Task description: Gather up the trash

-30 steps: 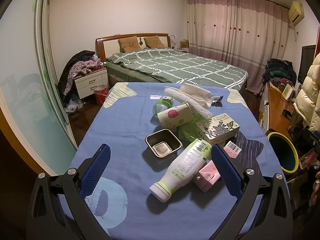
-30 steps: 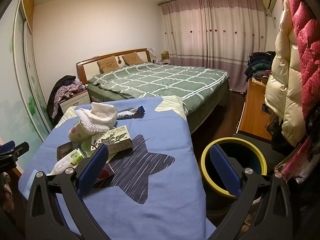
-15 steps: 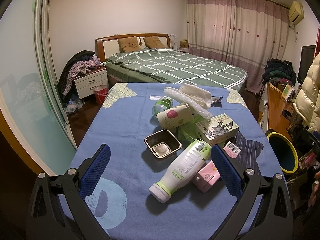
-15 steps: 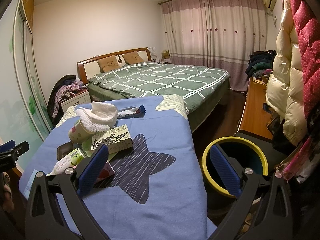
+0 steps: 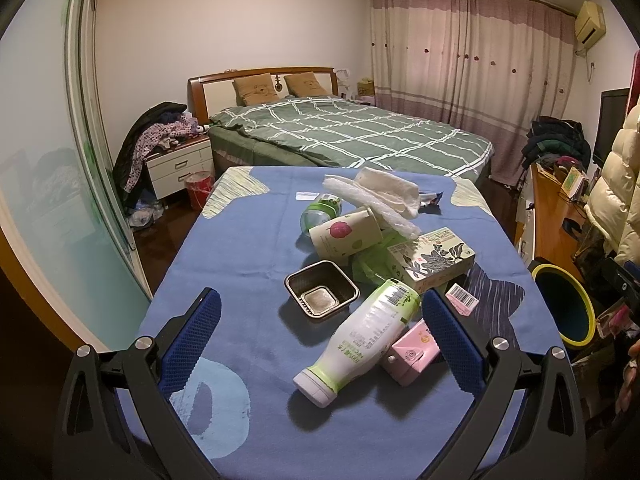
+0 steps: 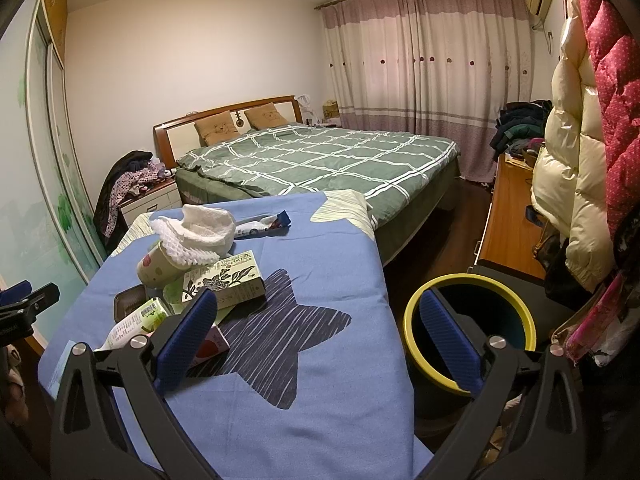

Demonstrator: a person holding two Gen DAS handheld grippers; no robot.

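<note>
Trash lies heaped on the blue-clothed table [image 5: 240,248]: a white and green plastic bottle [image 5: 360,336] on its side, a pink carton [image 5: 412,354], a dark foil tray [image 5: 322,294], a floral box [image 5: 432,254], a paper cup [image 5: 346,236], white foam wrap [image 5: 380,196]. My left gripper [image 5: 320,340] hovers open over the near edge, the bottle between its fingers' line of sight. My right gripper [image 6: 320,336] is open above the table's right edge, with the yellow-rimmed bin [image 6: 468,336] behind its right finger. The same heap [image 6: 192,264] appears at left there.
A green checked bed [image 5: 352,136] stands beyond the table. A nightstand [image 5: 180,166] piled with clothes is at the back left, a glass sliding door [image 5: 48,208] along the left. A wooden desk [image 6: 512,216] and hanging coats [image 6: 576,160] crowd the right side.
</note>
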